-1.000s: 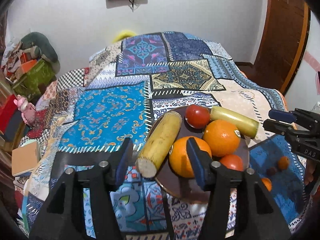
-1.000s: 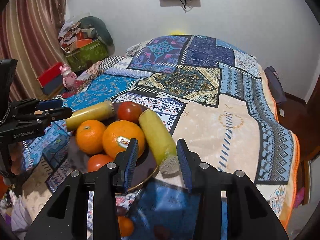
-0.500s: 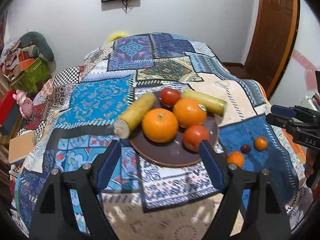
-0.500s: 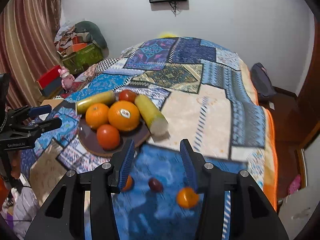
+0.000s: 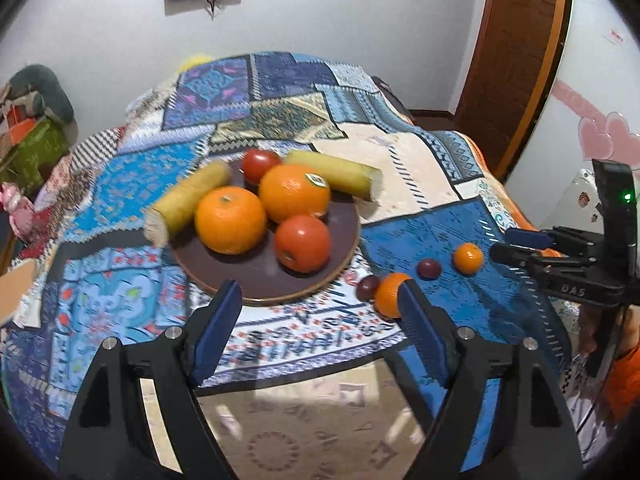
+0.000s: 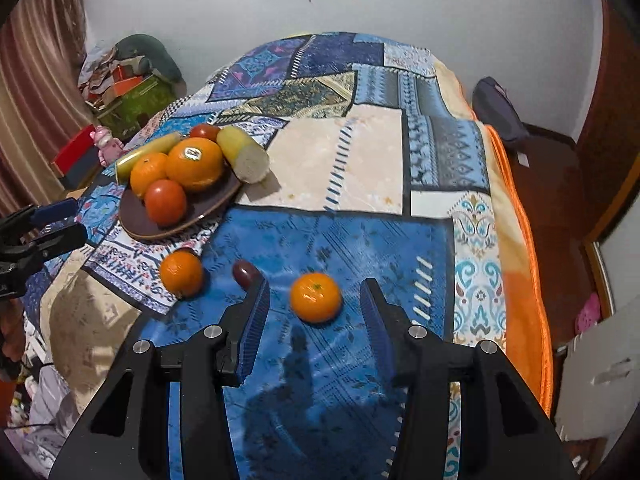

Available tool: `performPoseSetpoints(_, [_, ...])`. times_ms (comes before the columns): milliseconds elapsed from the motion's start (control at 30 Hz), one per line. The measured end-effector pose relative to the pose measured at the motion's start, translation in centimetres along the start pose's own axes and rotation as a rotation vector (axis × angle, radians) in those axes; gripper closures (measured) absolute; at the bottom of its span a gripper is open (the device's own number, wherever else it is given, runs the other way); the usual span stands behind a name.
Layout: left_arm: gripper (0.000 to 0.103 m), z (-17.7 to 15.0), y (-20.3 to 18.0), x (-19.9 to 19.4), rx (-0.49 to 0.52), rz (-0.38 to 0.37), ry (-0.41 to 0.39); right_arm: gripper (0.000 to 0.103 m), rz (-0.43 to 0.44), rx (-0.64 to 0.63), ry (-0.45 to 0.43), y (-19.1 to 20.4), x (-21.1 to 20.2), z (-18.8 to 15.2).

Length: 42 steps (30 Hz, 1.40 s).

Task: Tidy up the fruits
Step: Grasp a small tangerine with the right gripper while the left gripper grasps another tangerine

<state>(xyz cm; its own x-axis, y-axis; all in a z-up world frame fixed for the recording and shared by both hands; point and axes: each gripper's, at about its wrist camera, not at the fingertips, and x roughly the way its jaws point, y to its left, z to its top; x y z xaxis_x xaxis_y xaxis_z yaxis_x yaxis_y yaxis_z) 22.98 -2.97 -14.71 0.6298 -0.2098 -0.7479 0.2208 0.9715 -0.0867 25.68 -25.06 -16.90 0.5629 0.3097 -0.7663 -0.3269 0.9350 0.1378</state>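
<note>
Holding my left hand-held gripper (image 5: 320, 312) over the near edge of the bed (image 5: 400, 168), jaws standing wide apart with nothing between them. The brown plate (image 5: 256, 280) is lying just beyond its fingertips on the patchwork bedspread. The plate is carrying two oranges, a stickered one (image 5: 294, 192) and a plain one (image 5: 230, 219), plus a near tomato (image 5: 303, 243), a far tomato (image 5: 260, 164), and two yellow-green cut stalks: one (image 5: 188, 200) leaning off the left rim, one (image 5: 334, 174) off the far right rim.

My right hand-held gripper (image 6: 314, 308) is hovering over the blue patch, jaws partly apart and gripping nothing. A small mandarin (image 6: 316, 297) is sitting on the bedspread between its fingertips, clear of both pads. A second mandarin (image 6: 181, 273) is lying to the left, near the plate's near rim. A dark grape (image 6: 245, 272) is resting between the two mandarins, beside the left finger. In the left wrist view another grape (image 5: 367, 286) is showing just left of that second mandarin.
</note>
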Motion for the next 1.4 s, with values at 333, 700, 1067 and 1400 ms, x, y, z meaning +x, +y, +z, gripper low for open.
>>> performPoseSetpoints(333, [0.045, -0.4, -2.5, 3.8, 0.013, -0.06, 0.092, 0.066, 0.032, -0.006, 0.048, -0.2, 2.4, -1.0])
performPoseSetpoints(700, [0.049, -0.8, -4.9, 6.1, 0.064, -0.081, 0.139, 0.07, 0.048, 0.004, 0.054, -0.5, 3.3, -1.5])
performPoseSetpoints(1067, [0.062, -0.2, -5.9, 8.5, 0.075, -0.046, 0.178, 0.07, 0.054, 0.009, 0.01, -0.7, 1.9, -0.9])
performPoseSetpoints(1400, [0.067, -0.2, -4.0, 7.7, -0.013, -0.076, 0.169, 0.07, 0.07, 0.014, 0.001, -0.4, 1.8, -0.5])
